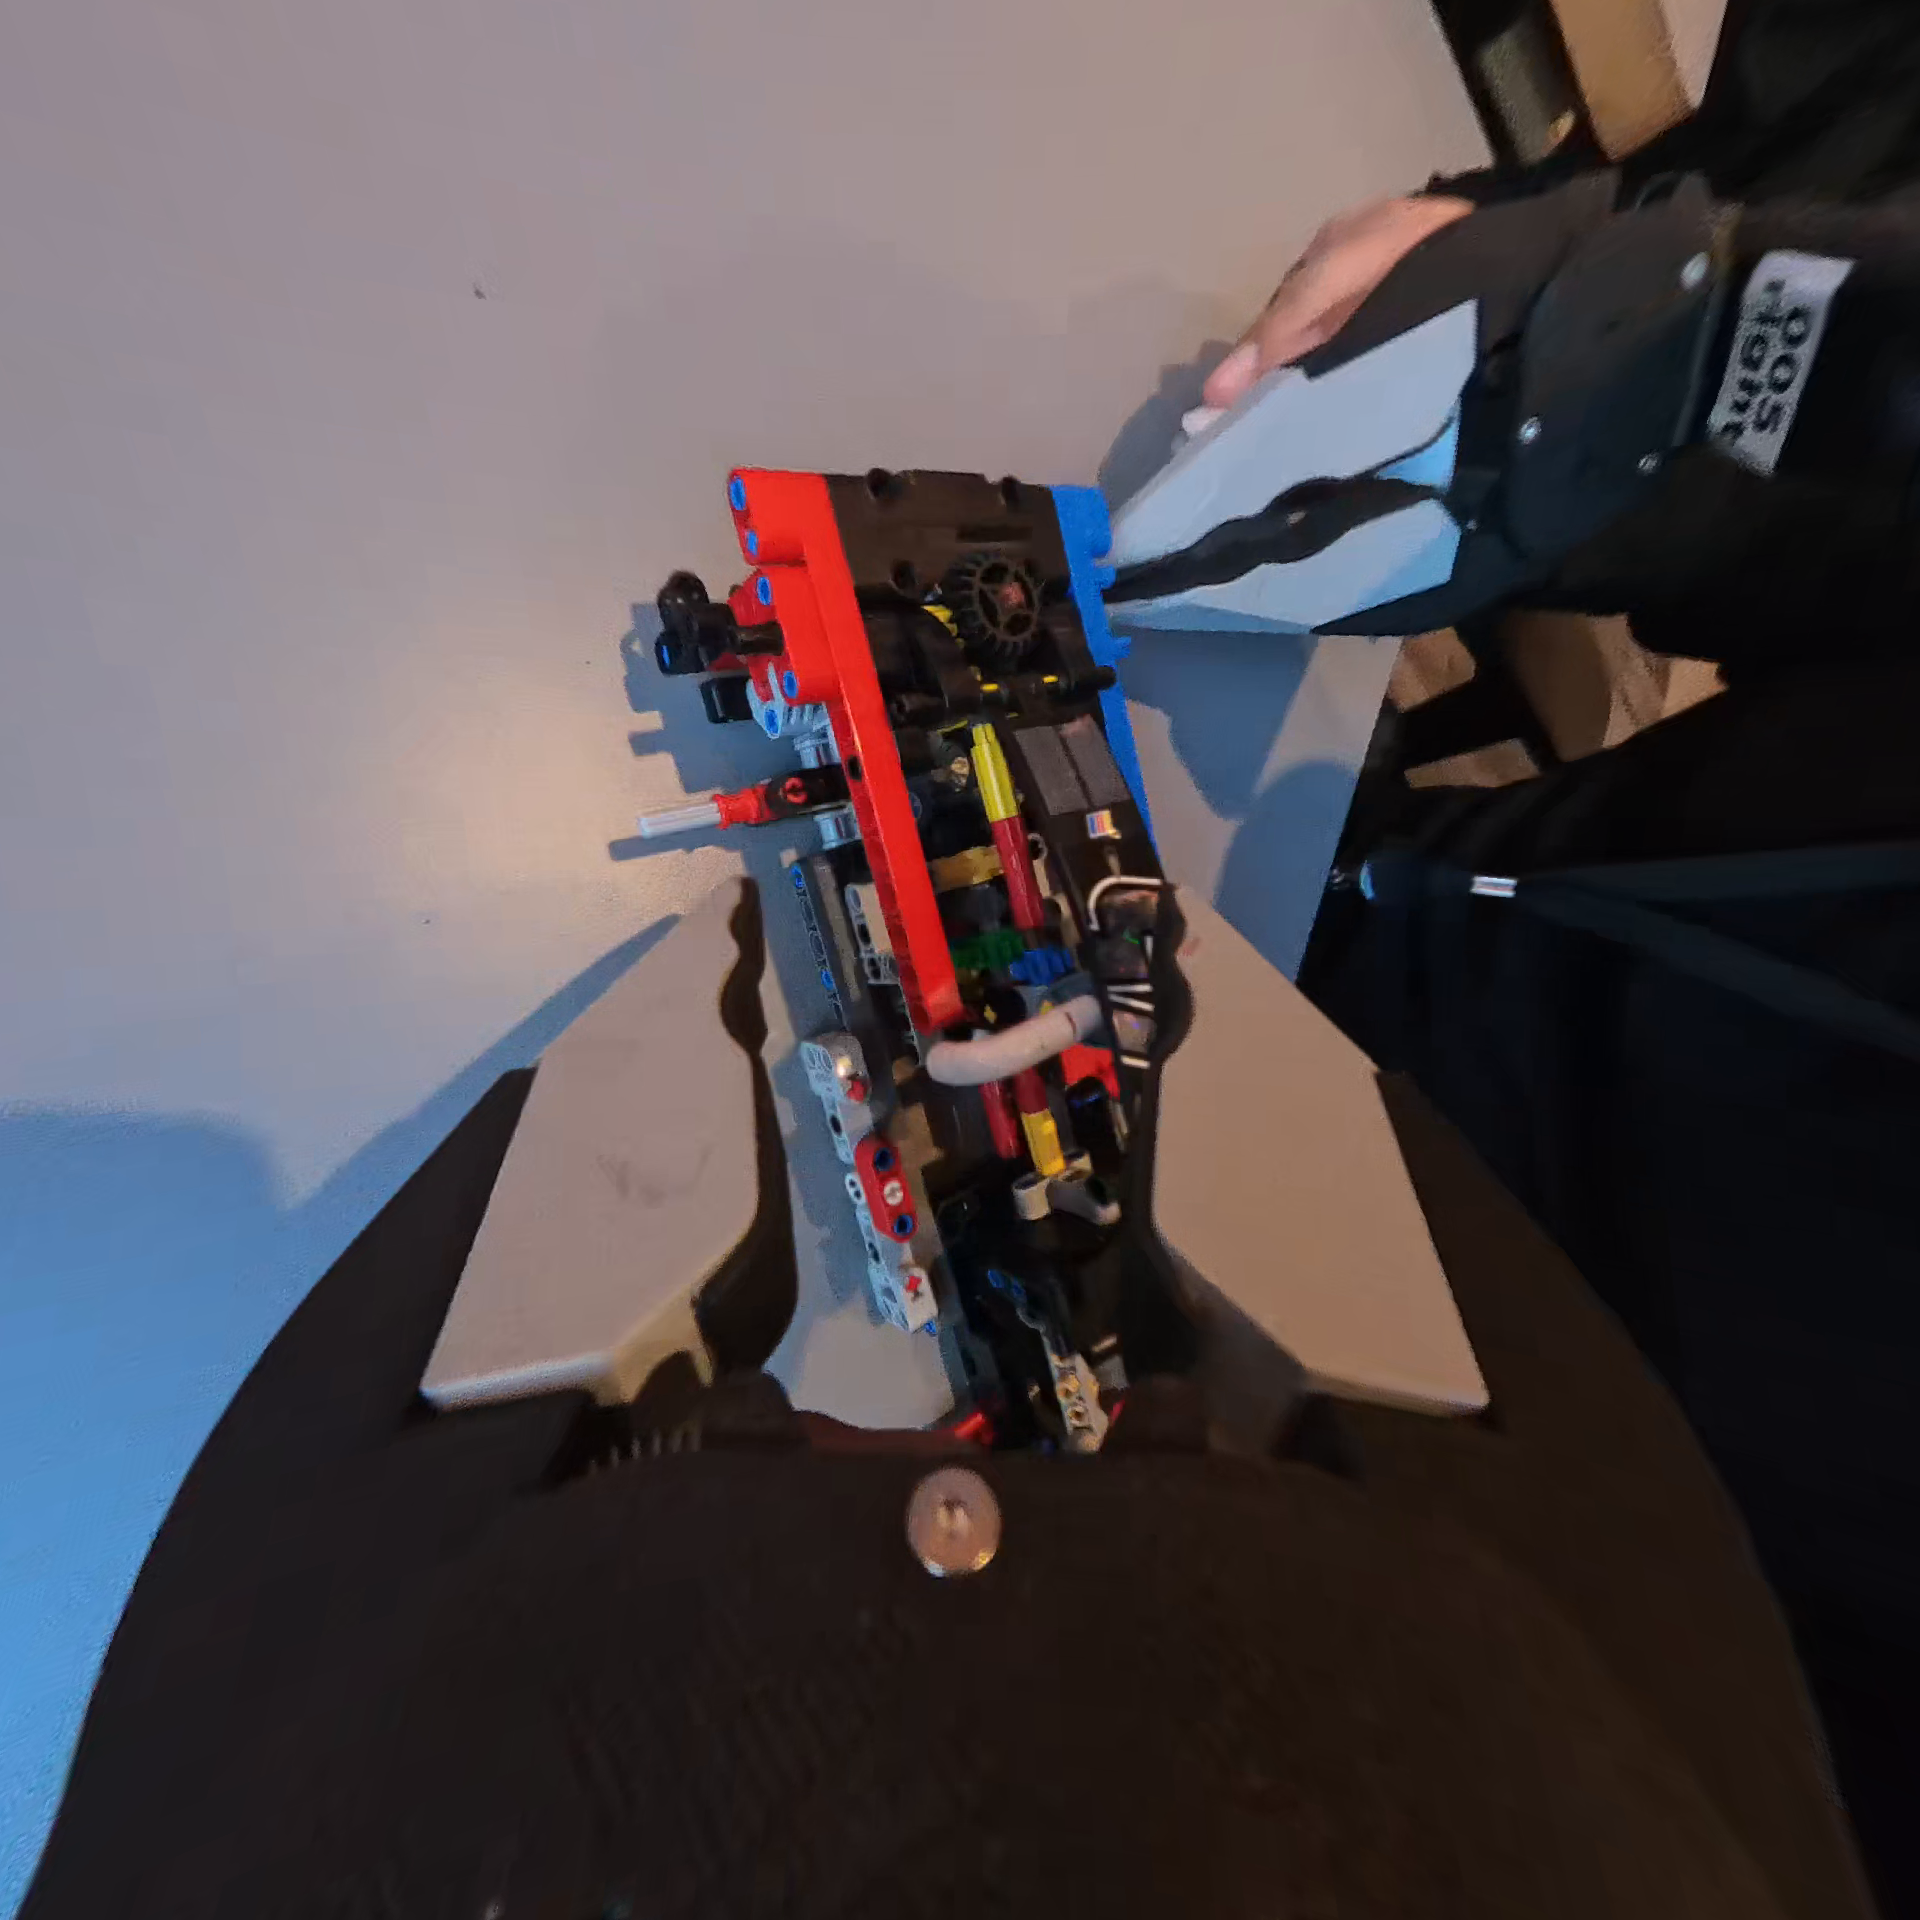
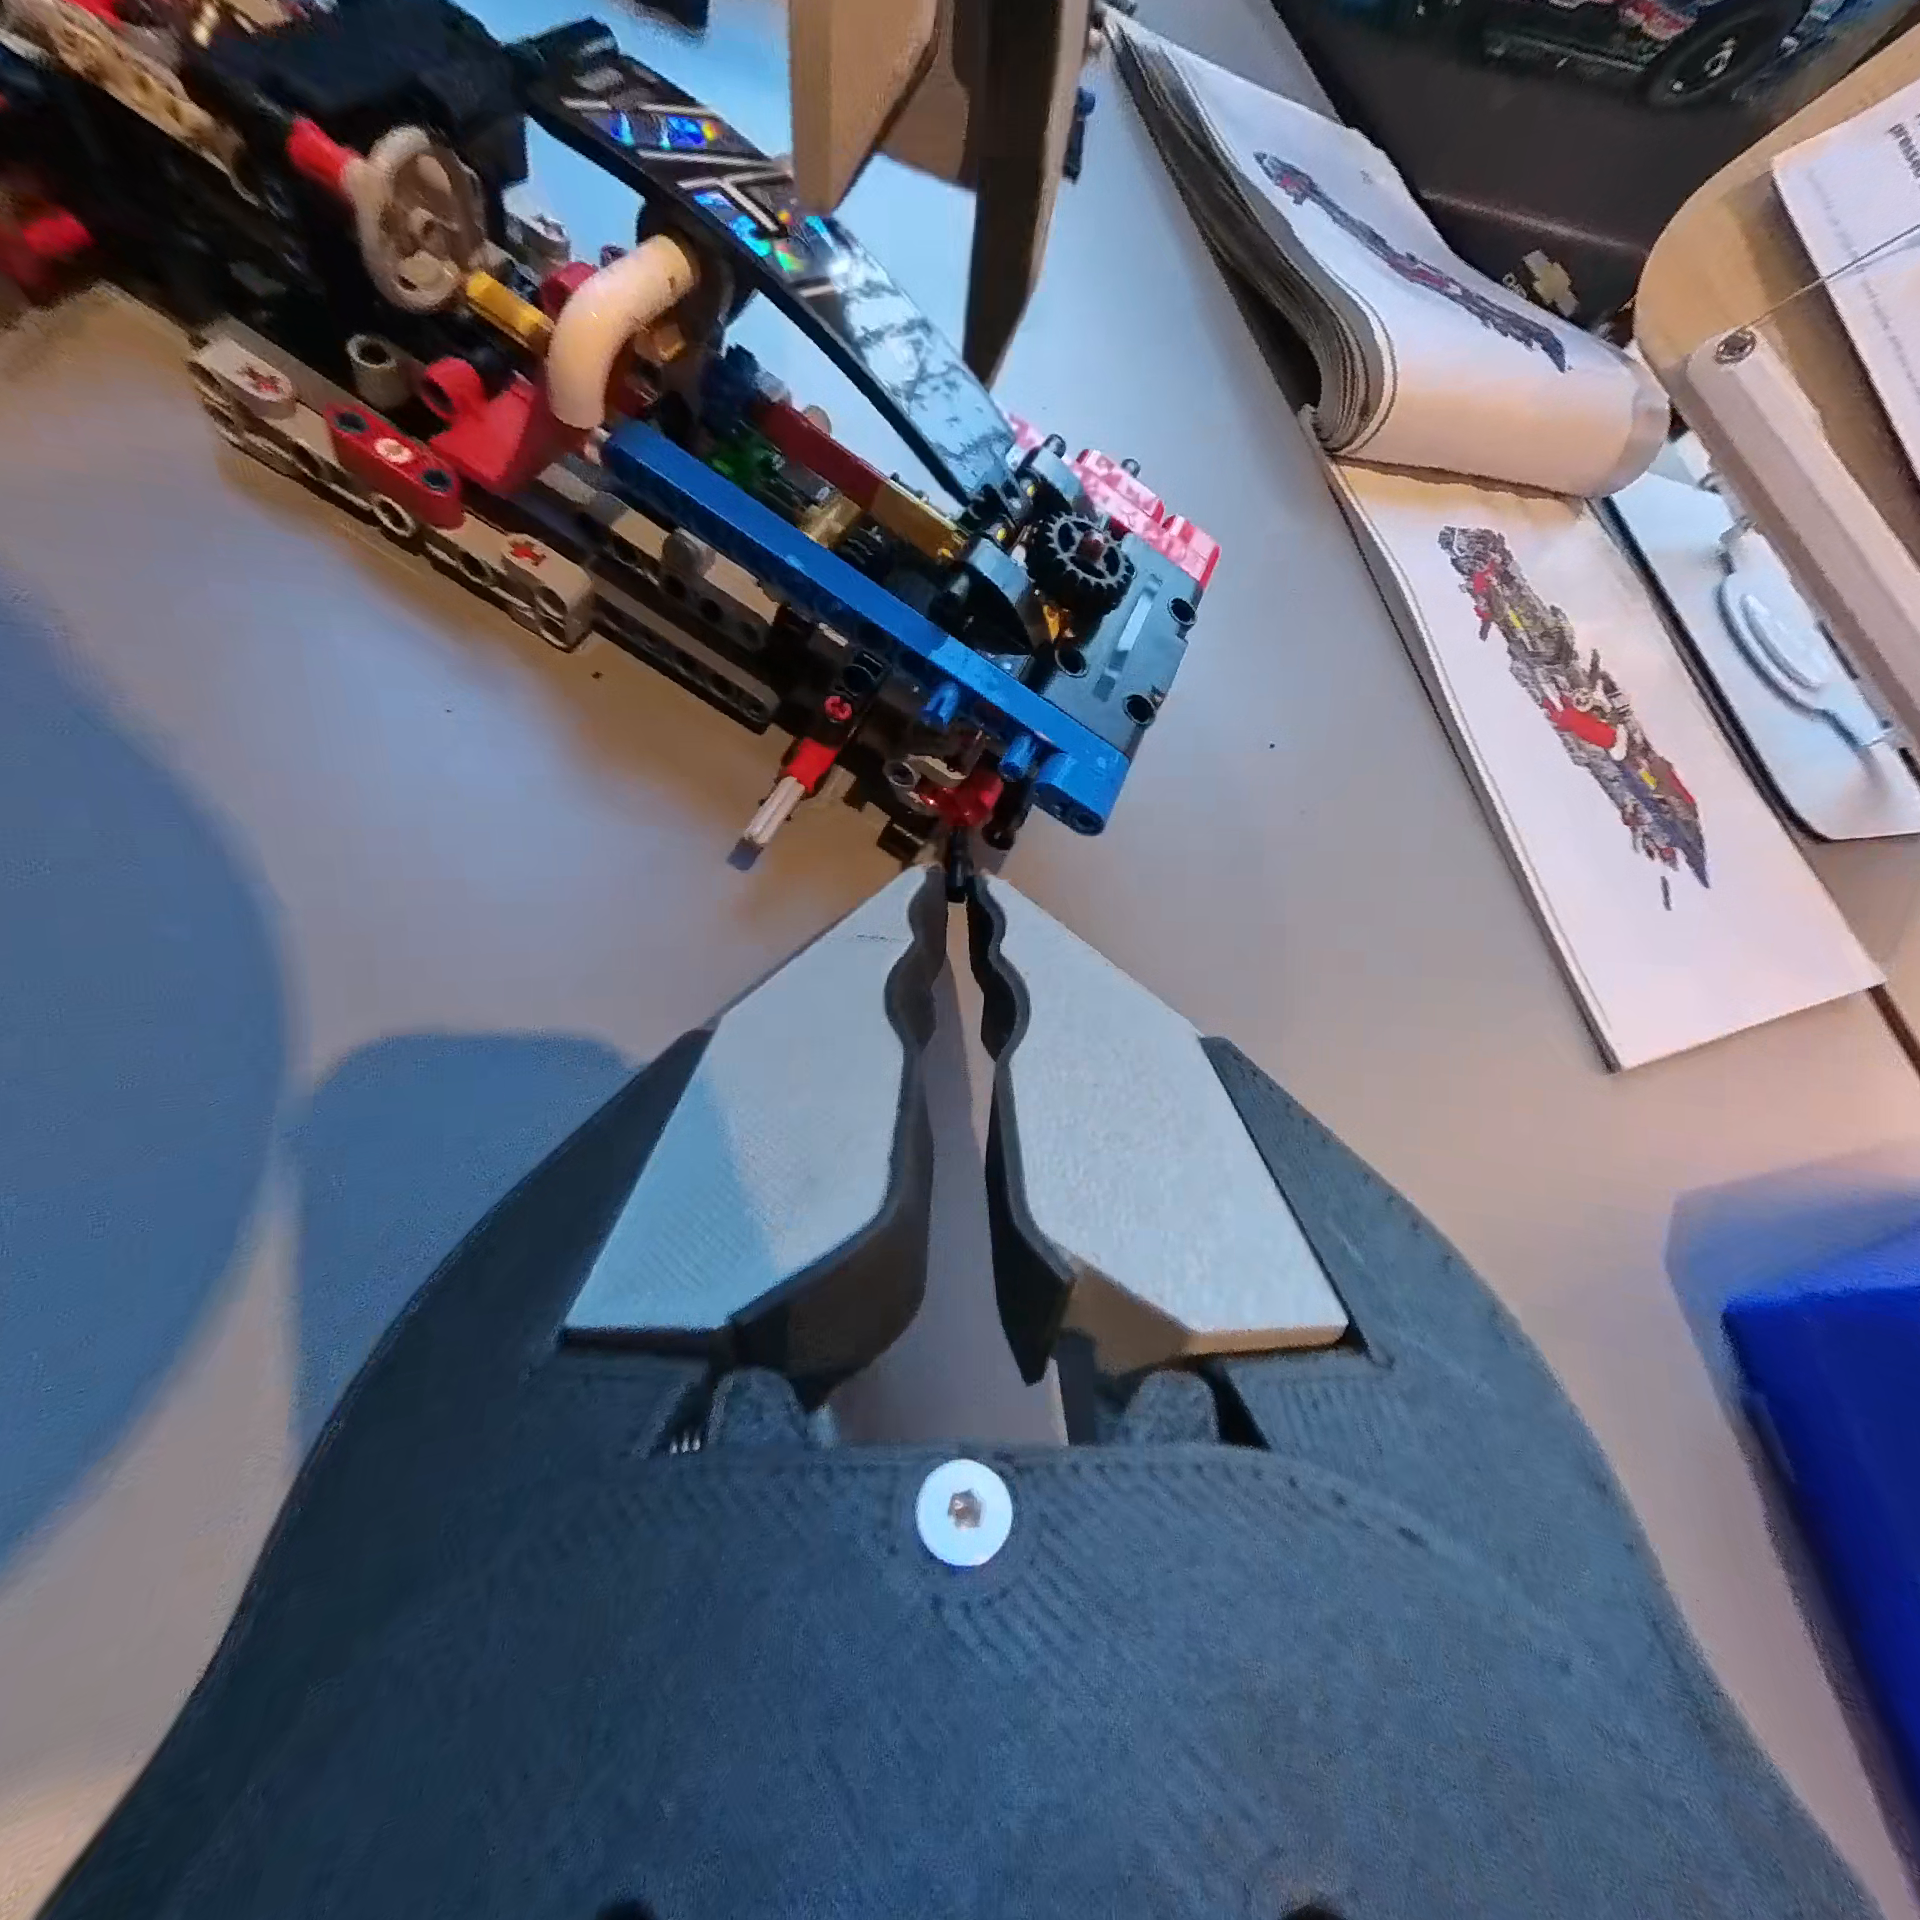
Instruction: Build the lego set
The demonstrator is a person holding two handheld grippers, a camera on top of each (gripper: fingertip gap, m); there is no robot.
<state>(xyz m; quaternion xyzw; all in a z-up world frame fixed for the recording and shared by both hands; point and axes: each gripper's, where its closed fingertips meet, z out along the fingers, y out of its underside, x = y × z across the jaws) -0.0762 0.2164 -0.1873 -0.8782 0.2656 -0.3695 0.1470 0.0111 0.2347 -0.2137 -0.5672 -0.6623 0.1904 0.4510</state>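
Pale tabletop [image 2: 1299, 935] under everything. At 2 o'clock in the right wrist view, an open instruction booklet [image 2: 1621, 790] lying flat, well apart from the build. From 10 o'clock toward centre, a long lego model [image 2: 727, 540], lengthwise on the table, black frame with a blue beam [image 2: 862, 613] along one side and a black gear [image 2: 1086, 566] near its end.

In the left wrist view, same lego model [image 1: 966, 914] running from centre up to 12 o'clock, red beam [image 1: 883, 790] along its left flank. Left gripper [image 1: 961, 894] spread wide around the model's near end, right finger against its side, left finger apart; true grip impossible to tell.

Right gripper [image 2: 951, 883] pinched nearly closed on a small black piece [image 2: 954, 868] at the model's end; same gripper [image 1: 1112, 592] at 1 o'clock in the left view, tips touching the model's blue edge.
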